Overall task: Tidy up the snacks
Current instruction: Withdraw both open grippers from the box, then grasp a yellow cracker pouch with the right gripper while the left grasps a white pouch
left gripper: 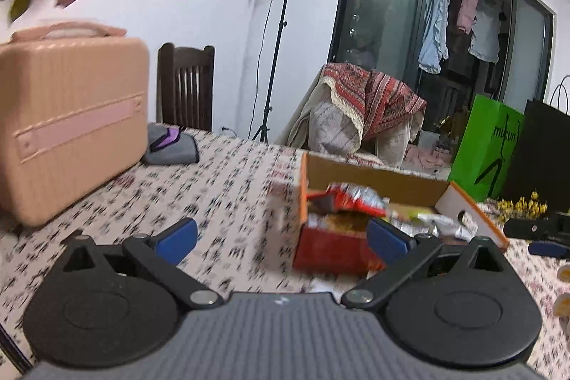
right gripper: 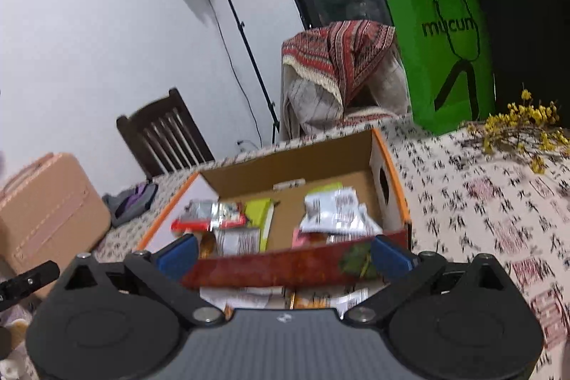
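The cardboard box (right gripper: 295, 162) serves as the landmark: it sits open-topped on the patterned tablecloth (right gripper: 481, 202), already holding several snack packets. Far to its left stands the pink case (left gripper: 71, 127), with a grey pouch (left gripper: 171, 145) between the two.

The left gripper (left gripper: 281, 237) hovers just left of the box's near corner, its blue pads spread wide with nothing between them. The picture there is smeared, so how close it is to the box wall is hard to judge.

Inside the box, a red-and-silver packet (right gripper: 210, 219) lies toward the left wall, a yellow-green packet (right gripper: 260, 212) just right of it, and a white crumpled packet (right gripper: 335, 209) nearer the right wall.

The right gripper (right gripper: 285, 255) hangs over the box's near edge, fingers also wide apart and carrying nothing; a long red packet (right gripper: 270, 267) lies across the box's near wall between them, apparently not clamped.

The filling step looks well along. The next move probably calls for settling that red packet fully inside, or fetching another loose snack outside the box.
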`<state>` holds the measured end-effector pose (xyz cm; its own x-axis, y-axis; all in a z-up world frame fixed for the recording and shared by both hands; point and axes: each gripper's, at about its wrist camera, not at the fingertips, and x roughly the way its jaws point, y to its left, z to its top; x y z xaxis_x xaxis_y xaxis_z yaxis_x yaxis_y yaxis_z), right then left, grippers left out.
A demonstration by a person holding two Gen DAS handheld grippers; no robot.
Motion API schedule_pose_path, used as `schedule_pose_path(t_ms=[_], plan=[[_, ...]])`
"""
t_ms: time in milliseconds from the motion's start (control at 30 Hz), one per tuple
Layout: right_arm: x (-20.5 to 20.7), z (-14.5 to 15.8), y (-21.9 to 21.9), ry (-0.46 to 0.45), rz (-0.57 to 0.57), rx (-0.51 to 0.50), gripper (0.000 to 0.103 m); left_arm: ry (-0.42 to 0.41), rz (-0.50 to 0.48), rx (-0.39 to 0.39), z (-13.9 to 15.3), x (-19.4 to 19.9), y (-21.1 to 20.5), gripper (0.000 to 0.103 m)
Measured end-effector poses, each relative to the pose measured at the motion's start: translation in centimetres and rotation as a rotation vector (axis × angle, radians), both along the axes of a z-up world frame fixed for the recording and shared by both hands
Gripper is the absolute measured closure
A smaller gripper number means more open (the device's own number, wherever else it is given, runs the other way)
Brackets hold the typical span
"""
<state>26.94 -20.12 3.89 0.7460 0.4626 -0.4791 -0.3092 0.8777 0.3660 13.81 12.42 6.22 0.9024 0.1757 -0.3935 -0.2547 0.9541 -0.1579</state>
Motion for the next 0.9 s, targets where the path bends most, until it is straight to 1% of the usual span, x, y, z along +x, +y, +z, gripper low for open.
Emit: schedule_pose_path(t_ms=[133, 300, 433, 567, 767, 900], plan=[[-1.7, -0.8, 0.7, 0.023, 0.033, 0.001, 0.000, 0.032, 0.002, -0.014, -1.9, -1.8, 1.0, 0.000], [-3.1, -2.4, 2.7, 0.067, 0.074, -0.079, 0.000, 0.085, -0.002, -0.017, -4.5, -3.0, 2.0, 0.000], [-4.2, -3.9, 4.3, 0.120, 0.125, -0.120, 0.000, 0.110, -0.008, -0.042, -6.3, -3.3, 2.9, 0.000], [-5.0, -5.2, 6.4, 0.140, 0.145, -0.215, 0.000, 0.123, -0.026, -0.078, -7.0, -3.1, 3.3, 0.000], [-6.2, -5.9, 8.7, 0.154, 0.175, -0.246, 0.000, 0.129, -0.057, -0.107, -7.4, -3.2, 3.4, 0.000], [-6.9, -6.3, 10.6, 0.140, 0.196, -0.304, 0.000, 0.142, -0.067, -0.104, -7.5, -3.1, 3.1, 0.000]])
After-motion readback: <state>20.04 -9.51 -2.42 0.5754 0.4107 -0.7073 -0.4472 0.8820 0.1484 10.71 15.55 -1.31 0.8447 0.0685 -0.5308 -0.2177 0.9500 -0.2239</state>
